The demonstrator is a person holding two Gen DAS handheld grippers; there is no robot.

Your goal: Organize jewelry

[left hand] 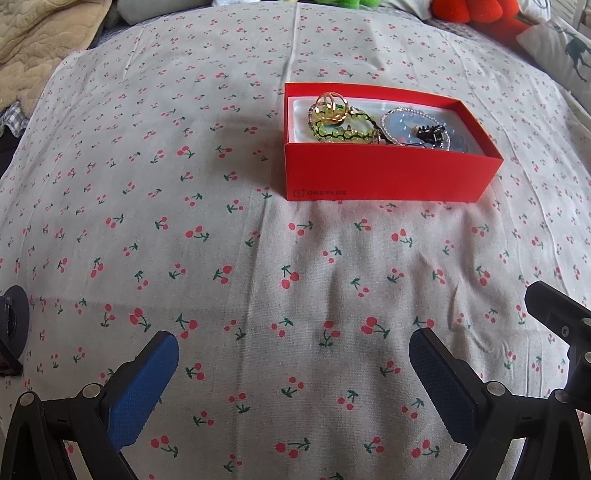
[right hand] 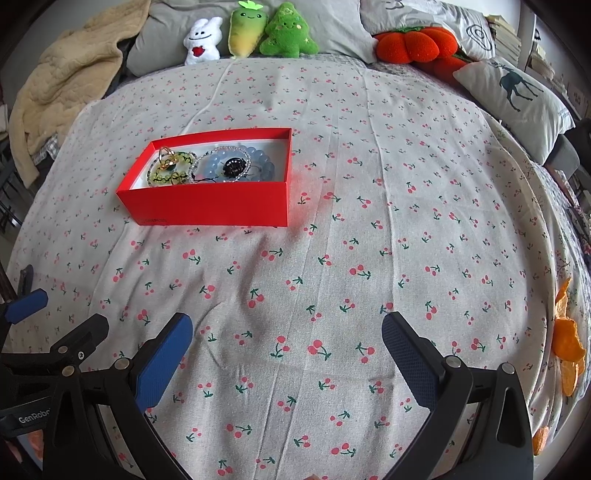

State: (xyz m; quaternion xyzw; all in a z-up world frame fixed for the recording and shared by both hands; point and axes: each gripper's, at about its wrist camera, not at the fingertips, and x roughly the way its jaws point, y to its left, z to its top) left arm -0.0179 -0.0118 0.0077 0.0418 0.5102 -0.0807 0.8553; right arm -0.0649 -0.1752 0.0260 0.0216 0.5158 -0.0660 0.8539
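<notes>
A red open box [left hand: 384,177] [right hand: 210,205] sits on the cherry-print bedsheet. Inside it lie a gold ring [left hand: 330,107] [right hand: 167,154], a green beaded bracelet [left hand: 341,133] [right hand: 173,173], a blue bead bracelet [left hand: 402,127] [right hand: 236,155] and a dark hair clip [left hand: 430,134] [right hand: 234,167]. My left gripper [left hand: 293,347] hovers open over the sheet, well short of the box, with nothing between its blue pads. My right gripper [right hand: 288,332] is also open and empty, nearer the bed's front, the box ahead to its left. The left gripper's blue pad [right hand: 26,304] shows at the right wrist view's left edge.
Plush toys [right hand: 255,33], an orange pumpkin cushion [right hand: 417,46], a deer-print pillow [right hand: 517,92] and a beige blanket [right hand: 66,81] line the bed's far side. An orange patterned cloth [right hand: 567,343] lies at the right edge. The sheet [right hand: 369,221] spreads around the box.
</notes>
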